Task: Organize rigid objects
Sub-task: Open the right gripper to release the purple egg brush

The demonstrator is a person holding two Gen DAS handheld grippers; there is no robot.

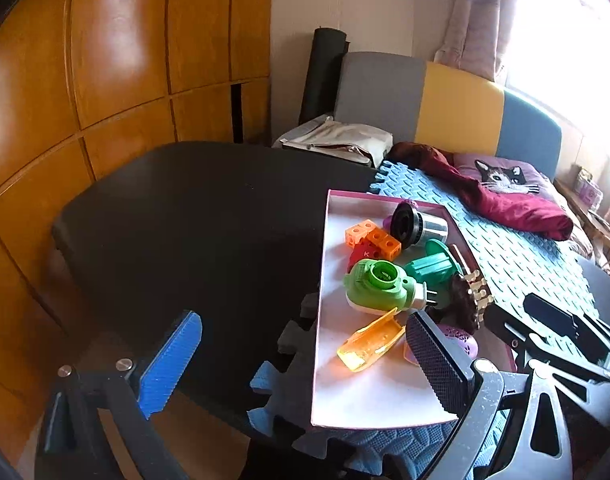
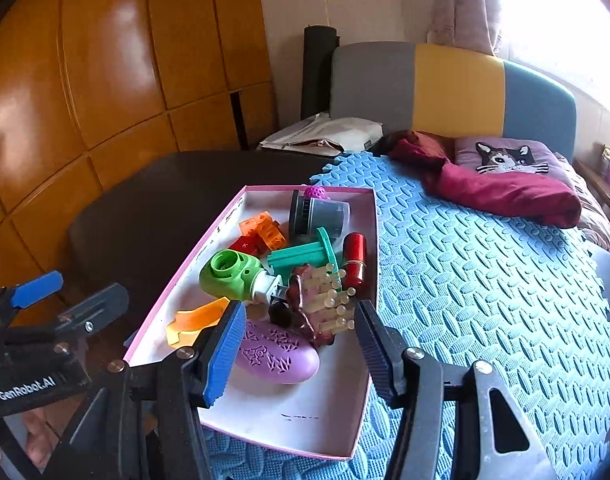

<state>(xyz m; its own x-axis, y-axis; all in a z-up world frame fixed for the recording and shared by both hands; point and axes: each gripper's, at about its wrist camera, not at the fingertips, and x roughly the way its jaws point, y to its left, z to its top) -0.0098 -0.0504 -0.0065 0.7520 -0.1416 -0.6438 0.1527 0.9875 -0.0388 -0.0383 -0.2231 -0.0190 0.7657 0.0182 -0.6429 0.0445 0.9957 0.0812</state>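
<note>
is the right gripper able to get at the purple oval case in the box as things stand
Probably yes. The right gripper is open, its fingers either side of the purple oval case, which lies near the front of the pink box. Only the brown hair clip leans close behind it and might get nudged.

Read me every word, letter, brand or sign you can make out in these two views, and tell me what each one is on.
"GenRobot.AI": white lettering on the black body of the left gripper, seen in the right wrist view.
"K": white letter on the red block in the pink-rimmed box.
Dark marks on the box floor and inner wall: too small to read.
The cat cushion carries a picture only, no words.
The small packages on the far right shelf: too blurred to read.
</note>
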